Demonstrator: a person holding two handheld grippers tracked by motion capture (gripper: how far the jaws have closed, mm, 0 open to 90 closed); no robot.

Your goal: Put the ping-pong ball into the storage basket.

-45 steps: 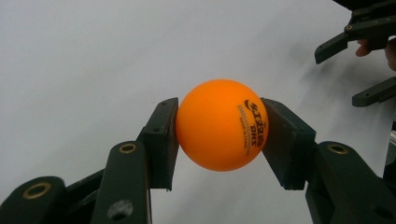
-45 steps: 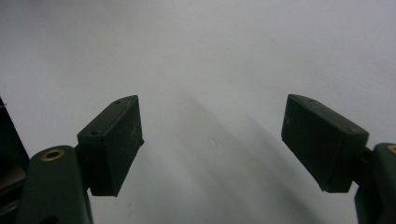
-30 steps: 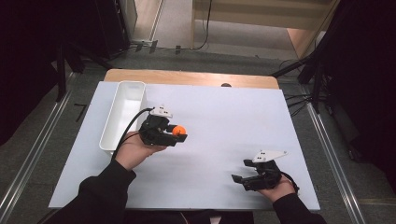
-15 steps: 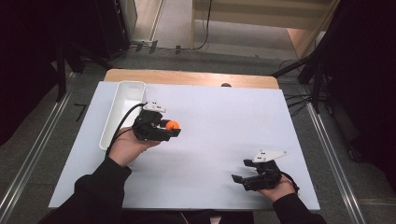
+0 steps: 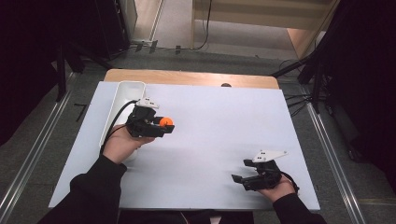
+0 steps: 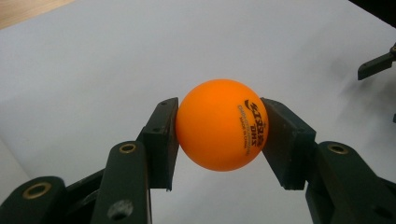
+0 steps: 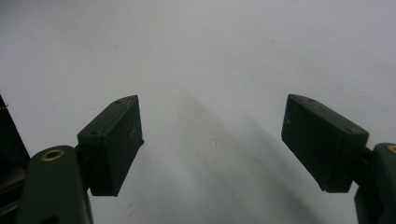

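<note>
Left gripper [image 5: 161, 125] fingers [image 6: 161, 140] clamp the orange ball [image 6: 222, 131] above the white worktop [image 5: 215, 116], just beside the white tray [image 5: 122, 95]. Right gripper [image 5: 240, 178] fingers [image 7: 114, 144] spread wide, empty, near the worktop's front right.

- A lab-like recording space is suggested.
- A white-covered table [image 5: 210, 140] is ringed by dark stands [image 5: 317, 79].
- Cables [image 5: 203, 28] are trailed over grey floor.
</note>
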